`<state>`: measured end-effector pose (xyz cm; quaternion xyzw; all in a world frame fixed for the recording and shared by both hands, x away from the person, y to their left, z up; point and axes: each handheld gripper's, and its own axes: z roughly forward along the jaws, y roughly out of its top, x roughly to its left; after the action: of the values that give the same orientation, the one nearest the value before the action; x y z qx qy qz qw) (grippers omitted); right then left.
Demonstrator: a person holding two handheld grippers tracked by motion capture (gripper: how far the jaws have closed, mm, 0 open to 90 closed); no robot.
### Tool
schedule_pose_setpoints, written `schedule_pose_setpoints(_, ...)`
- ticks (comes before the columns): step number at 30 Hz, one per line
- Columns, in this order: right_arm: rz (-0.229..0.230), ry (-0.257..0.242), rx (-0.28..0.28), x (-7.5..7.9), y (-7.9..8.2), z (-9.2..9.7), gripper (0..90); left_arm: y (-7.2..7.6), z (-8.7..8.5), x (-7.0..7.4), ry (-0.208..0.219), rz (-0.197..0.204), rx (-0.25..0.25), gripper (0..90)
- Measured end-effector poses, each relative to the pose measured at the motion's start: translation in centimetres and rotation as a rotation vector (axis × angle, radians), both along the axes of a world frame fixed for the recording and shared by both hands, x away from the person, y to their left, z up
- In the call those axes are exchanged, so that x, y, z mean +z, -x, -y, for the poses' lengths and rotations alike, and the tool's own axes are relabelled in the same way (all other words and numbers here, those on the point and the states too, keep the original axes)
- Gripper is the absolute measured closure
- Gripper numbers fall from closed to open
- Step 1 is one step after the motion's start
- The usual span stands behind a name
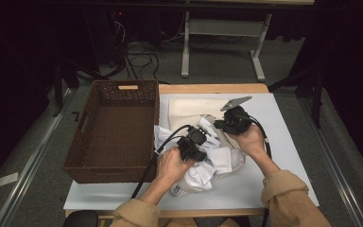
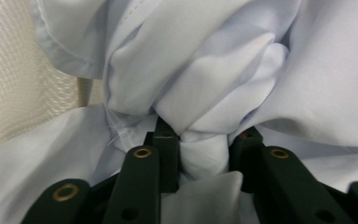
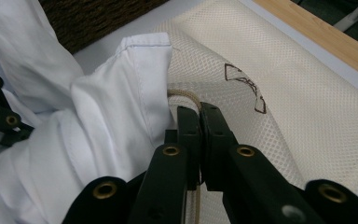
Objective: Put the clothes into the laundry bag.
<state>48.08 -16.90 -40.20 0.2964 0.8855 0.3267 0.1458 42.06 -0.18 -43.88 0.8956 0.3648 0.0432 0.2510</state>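
Person's tan sleeves at the near table edge, brown wicker basket (image 1: 111, 130) on the left, cream mesh bag (image 1: 189, 109) on the white table (image 1: 283, 156), crumpled white shirt (image 1: 210, 163) at its mouth, left gripper (image 2: 203, 140) pinching a shirt fold, right gripper (image 3: 199, 109) clamped on the bag's corded rim.

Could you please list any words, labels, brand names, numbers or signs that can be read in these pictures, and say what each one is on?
No text reads clearly in any view.
Cream mesh laundry bag: a small dark-brown outlined mark is printed on it, perhaps a logo or stylised letters; it cannot be read.
White crumpled cotton shirt: no label or print shows.
Brown woven wicker basket: no tag or lettering shows.
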Motion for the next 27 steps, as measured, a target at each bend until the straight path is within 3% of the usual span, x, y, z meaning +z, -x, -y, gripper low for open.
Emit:
schedule_pose_setpoints(6, 0.004, 0.004, 0.017, 0.2, 0.5, -0.3, 88.7, -1.6, 0.0, -0.9, 0.017, -0.015, 0.079, 73.3)
schedule_pose_setpoints(12, 0.007, 0.018, 0.035, 0.1, 0.7, -0.7, 88.7, -2.6, -0.2, -1.2, 0.011, 0.029, 0.156, 70.3)
schedule_pose_setpoints(14, 0.005, 0.02, 0.033, 0.0, 0.7, -0.9, 88.7, -2.7, -0.2, -1.1, 0.001, 0.038, 0.154, 67.5)
schedule_pose_setpoints(21, 0.002, 0.018, 0.019, -0.1, 0.4, -0.6, 88.7, -1.9, -0.7, 0.0, 0.03, 0.05, 0.107, 49.4)
schedule_pose_setpoints(27, 0.005, 0.017, 0.011, 0.0, 0.5, -0.7, 88.6, -0.8, -1.4, 1.4, 0.061, 0.068, 0.082, 43.5)
